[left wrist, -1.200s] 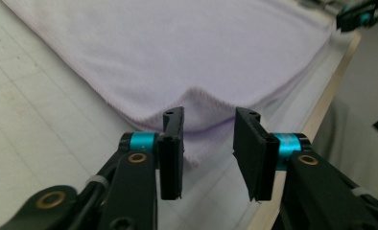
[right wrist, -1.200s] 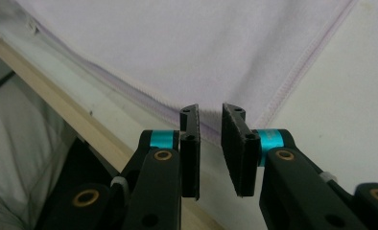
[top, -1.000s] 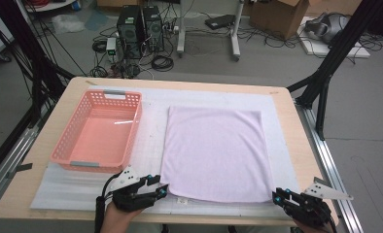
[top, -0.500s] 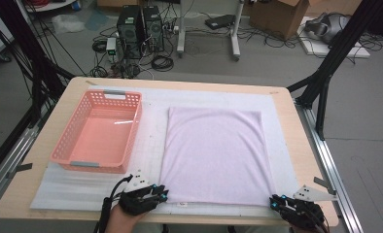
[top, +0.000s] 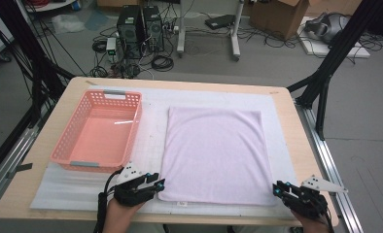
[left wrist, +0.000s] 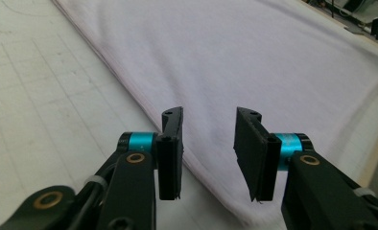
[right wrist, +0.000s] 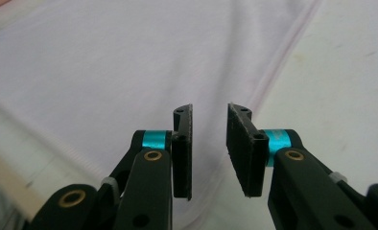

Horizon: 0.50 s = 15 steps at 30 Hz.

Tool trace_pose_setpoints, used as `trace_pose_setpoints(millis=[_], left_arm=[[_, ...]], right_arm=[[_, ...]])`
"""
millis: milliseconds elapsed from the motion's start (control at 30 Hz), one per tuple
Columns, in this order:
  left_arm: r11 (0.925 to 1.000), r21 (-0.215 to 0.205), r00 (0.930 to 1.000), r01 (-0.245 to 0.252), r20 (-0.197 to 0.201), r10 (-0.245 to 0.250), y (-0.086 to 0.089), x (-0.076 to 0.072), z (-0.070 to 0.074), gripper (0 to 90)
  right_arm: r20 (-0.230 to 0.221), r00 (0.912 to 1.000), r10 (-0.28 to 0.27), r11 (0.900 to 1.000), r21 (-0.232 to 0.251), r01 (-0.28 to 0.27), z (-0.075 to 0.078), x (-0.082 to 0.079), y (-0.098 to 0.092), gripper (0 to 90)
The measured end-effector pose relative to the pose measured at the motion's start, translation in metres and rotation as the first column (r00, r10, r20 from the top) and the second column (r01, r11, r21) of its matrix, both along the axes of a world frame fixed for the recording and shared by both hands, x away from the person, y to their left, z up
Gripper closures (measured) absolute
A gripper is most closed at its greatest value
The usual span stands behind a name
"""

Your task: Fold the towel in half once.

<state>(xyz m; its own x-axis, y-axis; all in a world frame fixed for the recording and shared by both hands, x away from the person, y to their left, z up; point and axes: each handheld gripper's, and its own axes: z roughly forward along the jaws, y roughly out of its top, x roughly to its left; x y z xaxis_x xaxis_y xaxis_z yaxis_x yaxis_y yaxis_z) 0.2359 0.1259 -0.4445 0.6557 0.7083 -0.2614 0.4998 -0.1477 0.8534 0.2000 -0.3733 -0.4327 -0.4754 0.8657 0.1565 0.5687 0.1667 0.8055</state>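
A pale lilac towel [top: 214, 155] lies flat on the white mat [top: 153, 126]. My left gripper [top: 158, 184] sits at the towel's near left corner, low over the mat. In the left gripper view its jaws [left wrist: 208, 143] stand apart over the towel's edge [left wrist: 235, 57] with nothing pinched; they have just been opening. My right gripper [top: 278, 188] sits at the near right corner. In the right gripper view its jaws [right wrist: 210, 143] also stand apart above the towel's hem [right wrist: 105, 62], pressing on nothing, and have just been opening.
A pink plastic basket [top: 63, 145] stands empty on the left of the mat, beside the towel. The wooden table [top: 306, 160] ends close behind both hands. Black frame legs, computers and cables stand on the floor beyond the far edge.
Both hands have stayed at the towel's near corners, shifting only slightly. The towel and basket lie as before.
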Motion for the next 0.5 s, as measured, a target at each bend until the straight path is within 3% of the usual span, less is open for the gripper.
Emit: trace_pose_setpoints(millis=[133,233,367,433,500], left_arm=[[0.9981,-0.062,0.9999,-0.002,0.011,0.002,-0.002,0.018,0.0,56.3],[0.9969,-0.078,0.9992,0.012,0.038,-0.009,-0.003,0.028,0.001,53.2],[0.9973,-0.069,0.9964,0.026,0.083,-0.02,-0.004,0.037,0.001,53.5],[0.9975,-0.054,0.9891,0.046,0.142,-0.038,-0.003,0.04,0.0,53.8],[0.9983,-0.034,0.9869,0.047,0.156,-0.041,-0.004,0.041,-0.001,53.3]], right_arm=[[0.012,0.999,-0.044,0.999,-0.017,0.044,-0.001,0.023,-0.001,71.5],[0.01,0.9991,-0.041,0.999,-0.029,0.042,-0.005,0.039,0.002,71.8],[-0.046,0.9983,-0.034,0.993,-0.115,0.029,-0.016,0.057,0.008,74.0],[-0.056,0.9975,-0.043,0.993,-0.117,0.036,-0.015,0.058,0.007,74.1],[-0.057,0.9965,-0.062,0.985,-0.162,0.052,-0.011,0.055,0.007,74.2]])
